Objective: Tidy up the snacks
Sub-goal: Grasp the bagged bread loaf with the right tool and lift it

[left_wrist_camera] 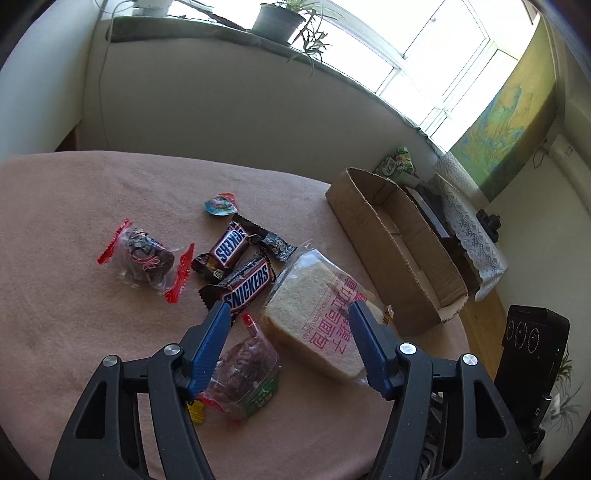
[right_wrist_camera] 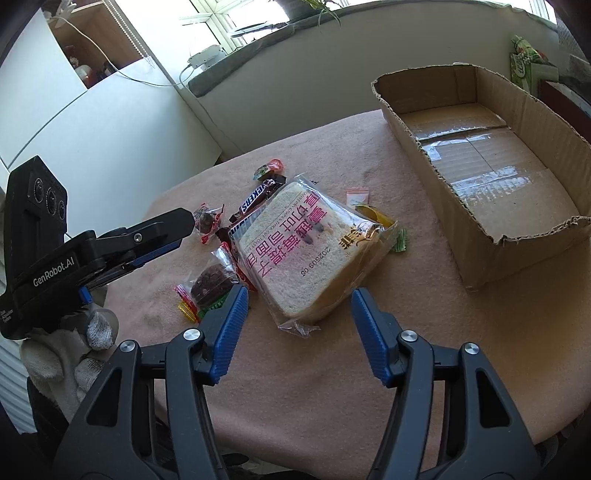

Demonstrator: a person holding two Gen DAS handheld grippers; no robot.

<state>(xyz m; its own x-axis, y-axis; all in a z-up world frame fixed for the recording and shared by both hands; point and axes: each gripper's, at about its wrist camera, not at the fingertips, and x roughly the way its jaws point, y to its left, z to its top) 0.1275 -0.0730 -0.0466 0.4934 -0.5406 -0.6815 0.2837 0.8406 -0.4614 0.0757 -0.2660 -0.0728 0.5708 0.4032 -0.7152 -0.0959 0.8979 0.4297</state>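
Note:
A pile of snacks lies on the pink cloth table (left_wrist_camera: 74,229). A bagged bread slice (left_wrist_camera: 314,314) (right_wrist_camera: 306,247) is the largest. Two Snickers bars (left_wrist_camera: 245,286) (left_wrist_camera: 227,247) lie beside it, with a dark cake in a red-edged wrapper (left_wrist_camera: 147,254), a second wrapped cake (left_wrist_camera: 243,373) (right_wrist_camera: 212,282) and a small jelly cup (left_wrist_camera: 221,204). An empty cardboard box (left_wrist_camera: 399,254) (right_wrist_camera: 487,147) stands to the right. My left gripper (left_wrist_camera: 288,314) is open, just above the bread and the near cake. My right gripper (right_wrist_camera: 297,299) is open before the bread's near corner.
The left gripper's body (right_wrist_camera: 74,251), held by a gloved hand (right_wrist_camera: 74,343), shows at the left in the right wrist view. Small yellow and green packets (right_wrist_camera: 384,225) lie behind the bread. A windowsill with potted plants (left_wrist_camera: 277,22) runs behind the table.

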